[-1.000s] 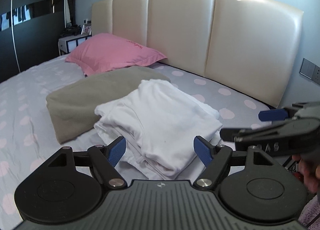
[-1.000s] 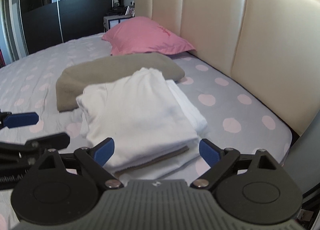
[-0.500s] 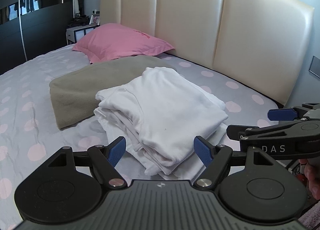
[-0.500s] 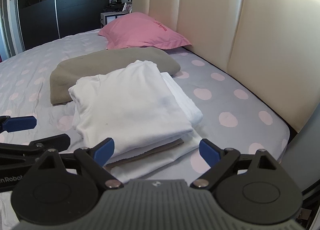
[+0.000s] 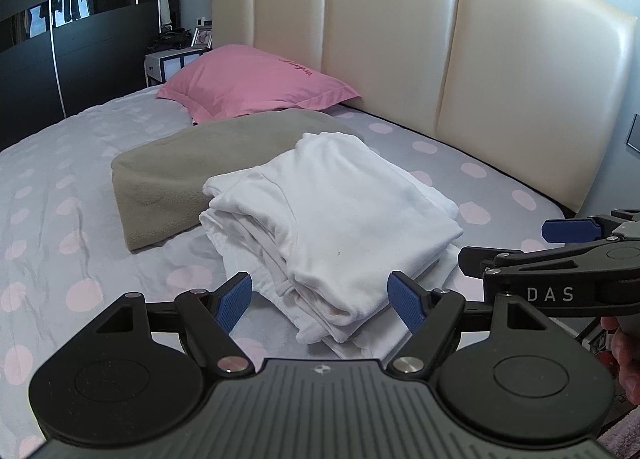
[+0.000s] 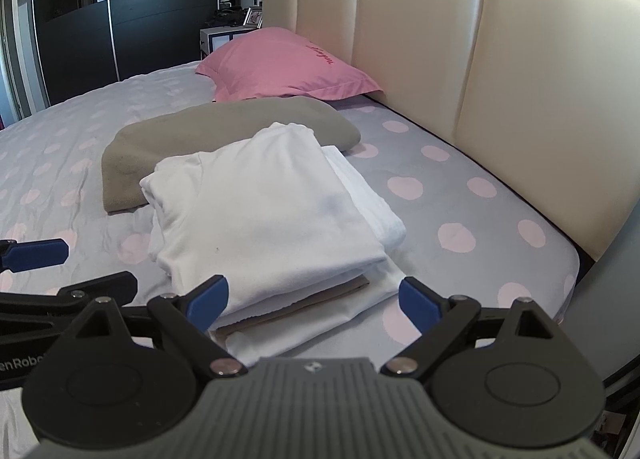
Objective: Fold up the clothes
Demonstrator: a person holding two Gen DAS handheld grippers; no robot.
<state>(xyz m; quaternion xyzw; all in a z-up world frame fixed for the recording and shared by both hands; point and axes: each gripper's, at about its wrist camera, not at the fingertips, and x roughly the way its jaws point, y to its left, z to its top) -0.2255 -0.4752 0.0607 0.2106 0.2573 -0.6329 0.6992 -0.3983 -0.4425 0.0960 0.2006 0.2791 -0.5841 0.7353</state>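
A stack of folded white clothes (image 5: 332,227) (image 6: 264,215) lies on the bed near the headboard corner, with a thin tan piece showing between its lower layers in the right wrist view. My left gripper (image 5: 324,301) hangs open just short of the stack's near edge, holding nothing. The right gripper (image 6: 314,301) is also open and empty in front of the stack. Each gripper shows at the edge of the other's view: the right one (image 5: 560,247) and the left one (image 6: 36,271).
A folded olive blanket (image 5: 192,175) lies behind the stack and touches it. A pink pillow (image 5: 256,83) rests against the cream headboard (image 5: 440,59). The dotted bedsheet (image 5: 52,195) spreads to the left. A nightstand (image 5: 176,63) and dark wardrobe (image 5: 80,39) stand beyond.
Both grippers have drawn back and shifted a little, so the stack sits slightly farther off and more centred. The clothes have not moved.
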